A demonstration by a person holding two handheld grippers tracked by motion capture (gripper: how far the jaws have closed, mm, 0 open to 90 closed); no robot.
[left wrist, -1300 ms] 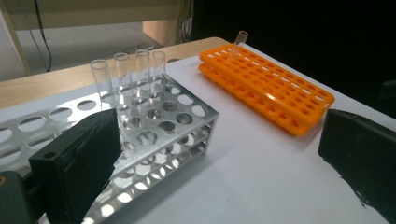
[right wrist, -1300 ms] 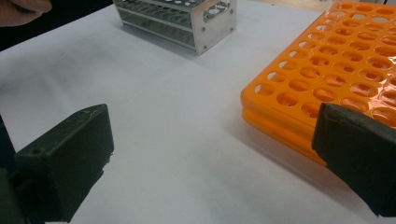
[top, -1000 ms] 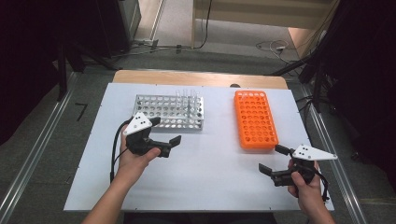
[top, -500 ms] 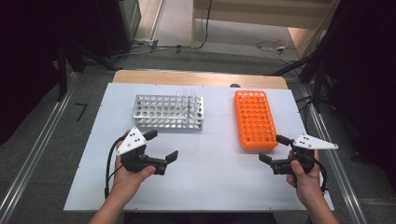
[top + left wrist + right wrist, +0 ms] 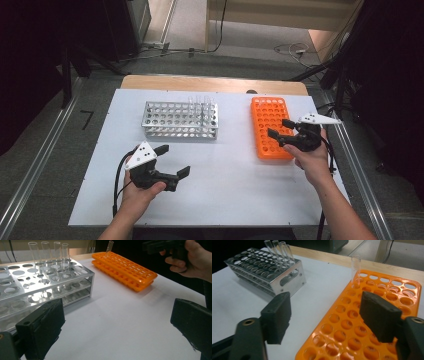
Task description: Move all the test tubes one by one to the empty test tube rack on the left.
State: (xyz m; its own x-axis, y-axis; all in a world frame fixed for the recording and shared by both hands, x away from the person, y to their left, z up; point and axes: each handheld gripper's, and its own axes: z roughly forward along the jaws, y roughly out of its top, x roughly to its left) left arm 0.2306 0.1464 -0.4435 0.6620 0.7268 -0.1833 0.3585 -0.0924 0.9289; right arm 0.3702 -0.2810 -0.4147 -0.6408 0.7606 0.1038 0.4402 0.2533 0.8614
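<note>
The right gripper point(image 5: 281, 128) is held over the orange rack point(image 5: 269, 112); its jaws have just been closing, are part open, and nothing is gripped between them. The left gripper point(image 5: 173, 160) is held wide open and empty above the table point(image 5: 230, 190). One tube point(image 5: 355, 267) stands in the orange rack; four tubes point(image 5: 47, 252) stand in the metal rack point(image 5: 180, 120).

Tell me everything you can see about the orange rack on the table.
The orange rack looks like plastic: a long rectangular block of two stacked plates pierced with rows of round holes. It lies flat on the white table, right of the metal rack. One clear glass tube stands upright in a far hole. The right tongs hover above it.
</note>
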